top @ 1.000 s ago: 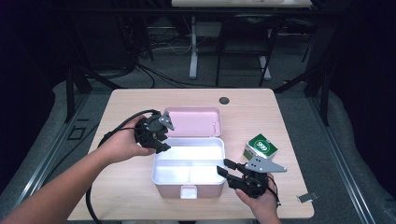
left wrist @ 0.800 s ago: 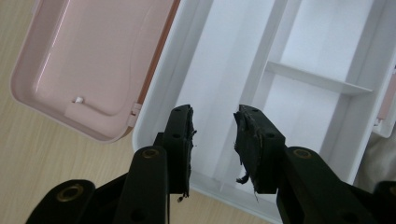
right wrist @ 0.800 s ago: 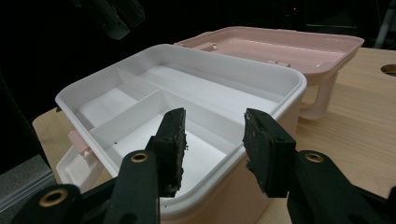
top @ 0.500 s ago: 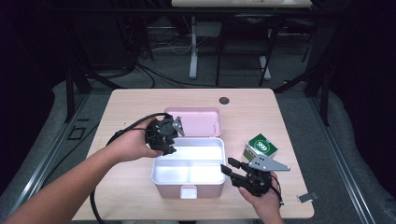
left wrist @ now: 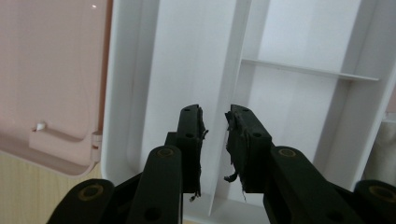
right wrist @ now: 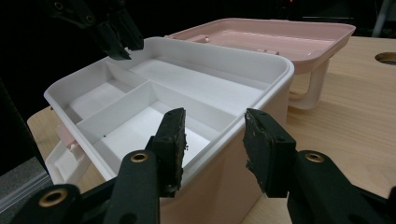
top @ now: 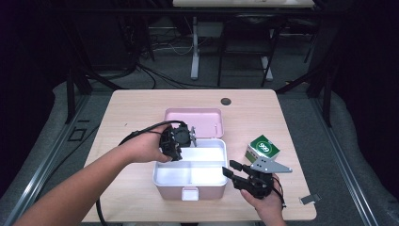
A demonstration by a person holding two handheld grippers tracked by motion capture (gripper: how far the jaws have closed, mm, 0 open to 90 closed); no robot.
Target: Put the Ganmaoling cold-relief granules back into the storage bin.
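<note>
- Left tongs (left wrist: 215, 135) had just been closing astride the tray (top: 190, 162) divider, not yet pinching, probably to lift it.
- Right tongs (right wrist: 212, 140), apart, straddled the box (right wrist: 243, 154) rim at frame centre, steadying it.

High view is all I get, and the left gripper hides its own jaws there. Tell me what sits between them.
Observer: In the left gripper view, the left gripper straddles a white divider inside the box. Its jaws have just been closing, and a gap shows on either side of the divider.
Operator: Now report the right gripper's jaws.
Observer: In the right gripper view, the right gripper straddles the box's side wall, one jaw inside and one outside. I cannot tell whether the pads press on it.
</note>
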